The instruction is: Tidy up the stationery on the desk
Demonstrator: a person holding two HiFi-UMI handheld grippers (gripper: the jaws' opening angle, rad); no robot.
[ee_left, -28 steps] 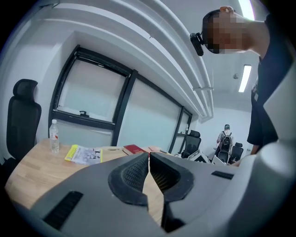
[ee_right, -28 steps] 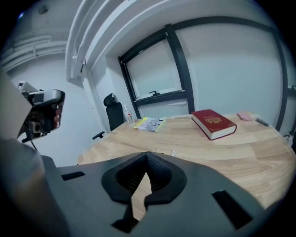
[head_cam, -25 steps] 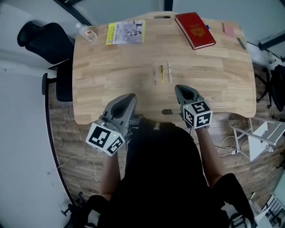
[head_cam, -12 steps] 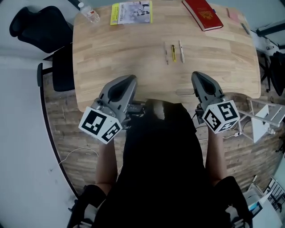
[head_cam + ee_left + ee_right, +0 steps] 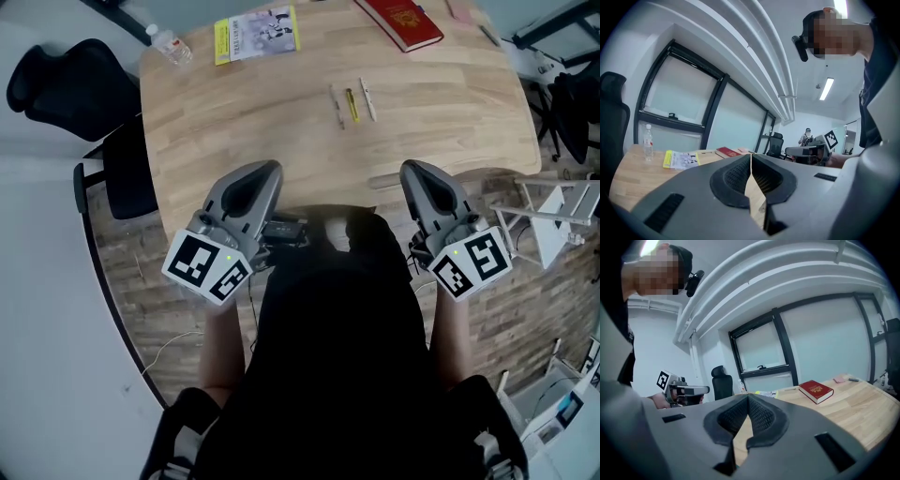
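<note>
Pens (image 5: pixel 352 104): three, slim, side by side

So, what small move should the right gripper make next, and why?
Probably open the right gripper and reach forward toward the three pens. Its jaws are together on nothing, it hovers at the near edge of the desk, and the pens lie loose mid-desk, ahead and slightly to its left.

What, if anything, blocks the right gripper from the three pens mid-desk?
Likely nothing: only bare desk lies between the right gripper and the pens ahead. Its jaws are shut and need opening first.
</note>
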